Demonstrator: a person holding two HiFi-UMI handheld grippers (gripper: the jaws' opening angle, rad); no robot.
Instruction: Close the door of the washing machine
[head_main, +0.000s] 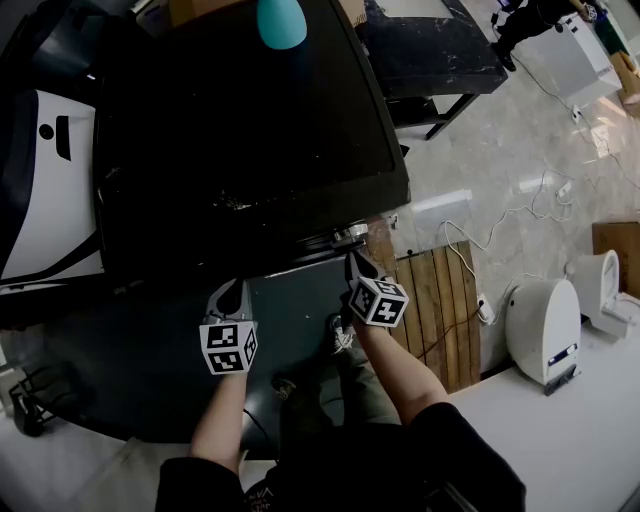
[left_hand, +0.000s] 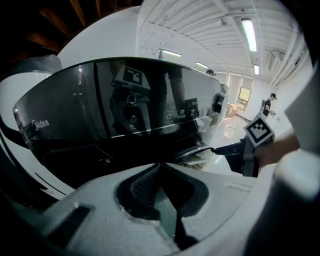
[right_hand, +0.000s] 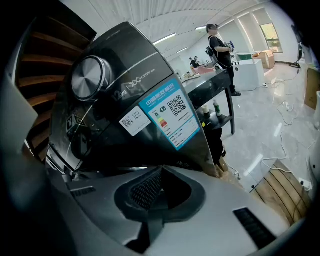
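By washing machine (head_main: 240, 130), left tool (head_main: 228, 296), right tool (head_main: 357, 266) closed

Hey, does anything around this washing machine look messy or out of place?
Nothing looks damaged or spilled. Two things stand out: a loose white cable snakes across the floor at the right of the head view, beside the washing machine, and a teal object sits on its dark top near the far edge.

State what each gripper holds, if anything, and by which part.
Nothing is held: the left gripper and right gripper both have jaws shut with nothing between them.
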